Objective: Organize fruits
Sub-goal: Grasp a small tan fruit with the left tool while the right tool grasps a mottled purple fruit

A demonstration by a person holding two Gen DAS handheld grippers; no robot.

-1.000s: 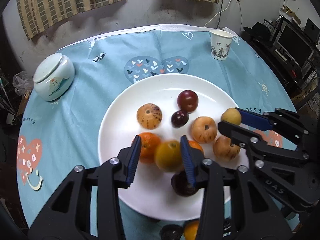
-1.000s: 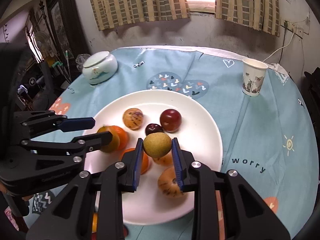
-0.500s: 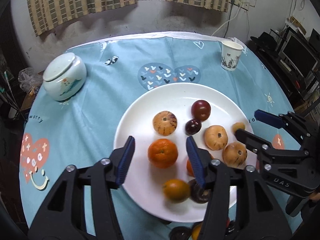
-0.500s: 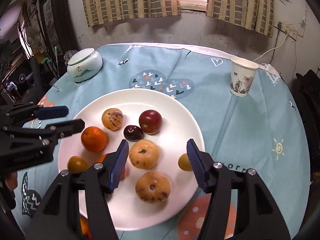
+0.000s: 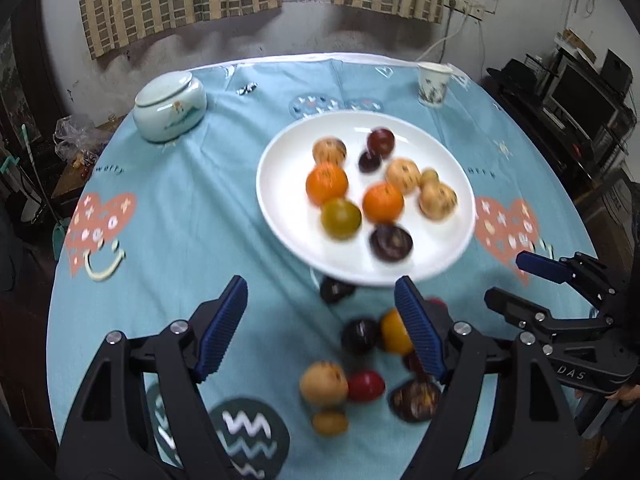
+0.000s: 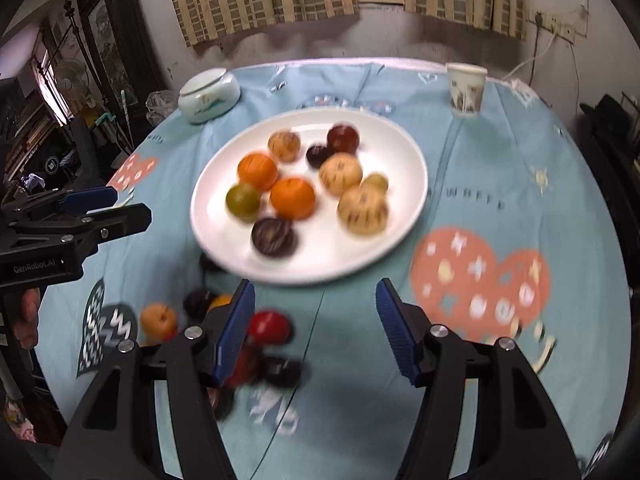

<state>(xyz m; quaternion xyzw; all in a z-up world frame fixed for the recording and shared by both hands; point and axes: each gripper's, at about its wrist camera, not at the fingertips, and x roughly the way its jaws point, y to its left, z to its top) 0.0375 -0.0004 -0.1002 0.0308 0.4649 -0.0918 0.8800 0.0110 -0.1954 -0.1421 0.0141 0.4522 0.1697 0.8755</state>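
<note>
Fruit for this step lies in two lots: a white plate [image 5: 280, 208] on the tabletop [image 5: 180, 208] already carries oranges, plums and pale speckled ones, while a loose heap [image 5: 360, 360] waits on the cloth near the person, below the plate's near rim. Working from the left, the left gripper [image 5: 320, 328] hangs over that heap with its fingers [image 5: 222, 326] spread and nothing between them; they have just been opening. Its next pick is best a fruit at the heap's edge, such as the tan fruit [image 5: 323, 382], which touches a red fruit [image 5: 366, 385] on its right side, so the fingers ought to come down on the free sides and close gently, since round fruit rolls away under a glancing touch. Farther right, the right gripper [image 6: 314, 332] is likewise released and empty, its fingers having just parted too, with bare cloth between them and another red fruit [image 6: 270, 326] just beside its left finger. Both grippers reach toward one small heap, so taking separate fruits, one from each side, would keep them from knocking each other. On the plate, the free space near the left rim looks safest for setting down.
</note>
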